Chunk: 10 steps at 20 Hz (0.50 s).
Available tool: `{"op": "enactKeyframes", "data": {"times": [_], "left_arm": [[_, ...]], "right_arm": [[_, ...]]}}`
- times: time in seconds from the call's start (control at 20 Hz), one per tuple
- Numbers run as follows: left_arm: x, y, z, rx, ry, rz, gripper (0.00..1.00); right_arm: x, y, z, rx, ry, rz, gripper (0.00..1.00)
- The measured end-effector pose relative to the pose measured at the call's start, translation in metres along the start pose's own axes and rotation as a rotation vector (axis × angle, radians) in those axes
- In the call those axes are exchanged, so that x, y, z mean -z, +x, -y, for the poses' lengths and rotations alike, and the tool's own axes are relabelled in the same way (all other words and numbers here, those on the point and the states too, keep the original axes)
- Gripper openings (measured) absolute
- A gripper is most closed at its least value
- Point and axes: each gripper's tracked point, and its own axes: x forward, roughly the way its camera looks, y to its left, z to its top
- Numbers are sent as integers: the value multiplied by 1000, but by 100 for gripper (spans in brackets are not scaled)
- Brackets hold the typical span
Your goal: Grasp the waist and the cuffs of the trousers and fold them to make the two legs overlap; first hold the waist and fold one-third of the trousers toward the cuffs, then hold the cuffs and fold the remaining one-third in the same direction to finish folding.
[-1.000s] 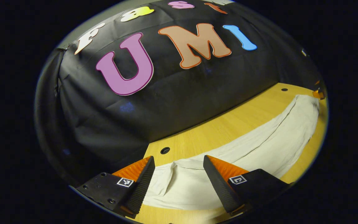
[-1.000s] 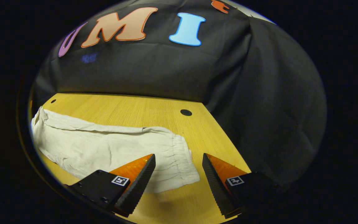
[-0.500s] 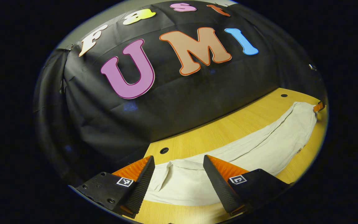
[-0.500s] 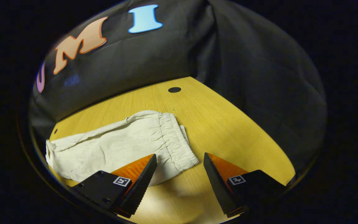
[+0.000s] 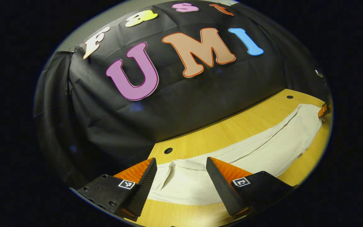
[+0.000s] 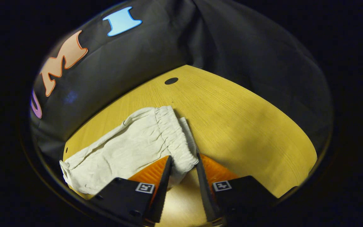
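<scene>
Cream trousers (image 5: pixel 263 148) lie stretched out on the yellow wooden table (image 5: pixel 232 126), the legs lying along each other. In the left gripper view, my left gripper (image 5: pixel 181 164) is open, with the cuff end (image 5: pixel 181 179) lying below and between its fingers. In the right gripper view, the elastic waistband (image 6: pixel 172 132) runs toward me, and my right gripper (image 6: pixel 183 157) has closed on its near corner, both fingers touching the cloth. A small piece of the right gripper (image 5: pixel 323 110) shows at the trousers' far end in the left gripper view.
Black cloth walls stand close behind the table. Round holes (image 5: pixel 168 150) (image 6: pixel 171 81) sit in the tabletop near its back corners. Bare wood (image 6: pixel 247 126) lies to the right of the waistband.
The right gripper swung round and dropped onto the waistband corner, and its fingers closed from wide open onto the cloth. The left gripper hardly moved and stays open over the cuffs.
</scene>
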Motion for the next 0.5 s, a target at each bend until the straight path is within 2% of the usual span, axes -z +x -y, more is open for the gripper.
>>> {"op": "enactKeyframes", "data": {"times": [0.05,0.1,0.15,0.2,0.3,0.5], "left_arm": [[0,-2,2,-4,2,-2,95],[-1,-4,6,-8,2,-1,95],[-3,-7,8,-11,0,3,95],[-5,-9,9,-13,-2,5,95],[-8,-10,11,-17,-11,11,95],[-4,-9,15,-1,-43,7,95]], "right_arm": [[-4,2,-1,-10,7,2,25],[-7,2,1,-11,13,12,24],[-10,-1,5,-9,6,14,11],[-15,-6,8,-2,-2,19,17],[-32,-12,24,15,-9,34,16],[-54,-37,18,48,31,77,16]]}}
